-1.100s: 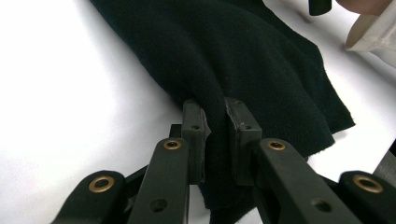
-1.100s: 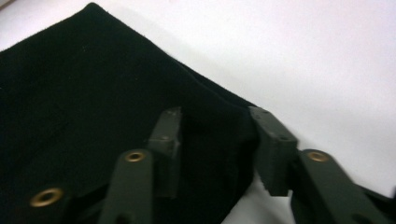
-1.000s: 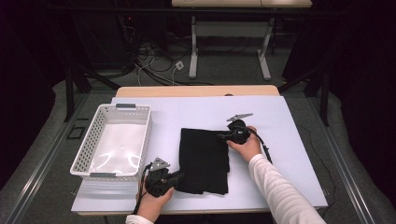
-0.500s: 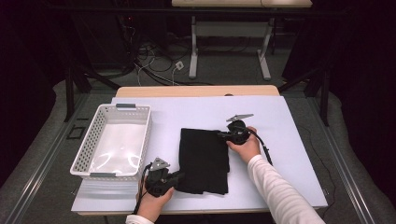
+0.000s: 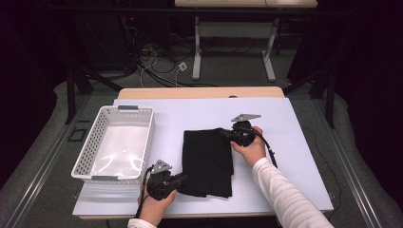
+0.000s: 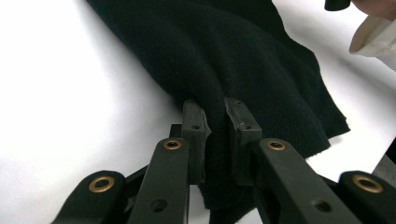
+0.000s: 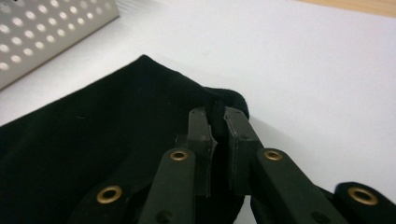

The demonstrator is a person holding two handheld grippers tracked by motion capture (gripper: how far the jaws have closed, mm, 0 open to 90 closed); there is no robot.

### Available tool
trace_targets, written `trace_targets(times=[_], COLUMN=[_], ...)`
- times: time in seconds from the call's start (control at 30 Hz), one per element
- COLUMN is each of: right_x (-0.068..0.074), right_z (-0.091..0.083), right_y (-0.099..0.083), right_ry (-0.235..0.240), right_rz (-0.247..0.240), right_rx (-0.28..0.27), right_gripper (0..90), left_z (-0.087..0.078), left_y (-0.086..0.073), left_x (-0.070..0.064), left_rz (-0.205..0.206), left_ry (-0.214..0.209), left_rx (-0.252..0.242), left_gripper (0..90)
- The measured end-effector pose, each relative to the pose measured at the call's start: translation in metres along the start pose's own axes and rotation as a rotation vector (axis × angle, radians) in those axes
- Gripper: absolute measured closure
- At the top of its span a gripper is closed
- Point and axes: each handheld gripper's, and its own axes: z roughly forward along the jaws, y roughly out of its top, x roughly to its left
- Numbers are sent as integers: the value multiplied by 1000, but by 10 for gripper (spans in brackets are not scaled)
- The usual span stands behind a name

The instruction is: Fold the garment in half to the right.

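Two grips: each hand-held gripper is clenched on the same black cloth point(image 5: 207, 161).
Cloth position: lying folded and mostly flat on the white surface point(image 5: 294, 142), just right of the white perforated basket point(image 5: 142, 137) and apart from it.
Left hand-held gripper point(image 5: 182, 179): at the cloth's near left corner, close to the front edge of the surface; held by the person's left hand point(image 5: 154, 202).
Left grip detail: in the left gripper view the left hand-held gripper point(image 6: 215, 122) has a pinch of the cloth point(image 6: 243, 60) between its jaws, the fabric rising in a ridge from the jaws and spreading out beyond them.
Right hand-held gripper point(image 5: 224, 135): at the cloth's far right corner, held by the right hand point(image 5: 251, 149) in a white sleeve point(image 5: 285, 194).
Right grip detail: in the right gripper view the right hand-held gripper point(image 7: 216, 122) has its jaws closed on the bunched corner of the cloth point(image 7: 93, 140); the rest of the cloth lies to the left, with the basket point(image 7: 42, 32) beyond it.
Relation: the two grip points sit on diagonally opposite corners, well apart.
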Motion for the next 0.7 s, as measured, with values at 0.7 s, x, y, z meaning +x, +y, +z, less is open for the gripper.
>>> trace_targets(times=[0.7], right_x=[17], right_z=[-24], right_y=[50], right_ry=[29], right_rz=[-41], right_rx=[-120], right_gripper=[823], left_z=[-26], left_y=[30], left_x=[6], left_rz=[9], left_ry=[24], left_rx=[-101], left_gripper=[801])
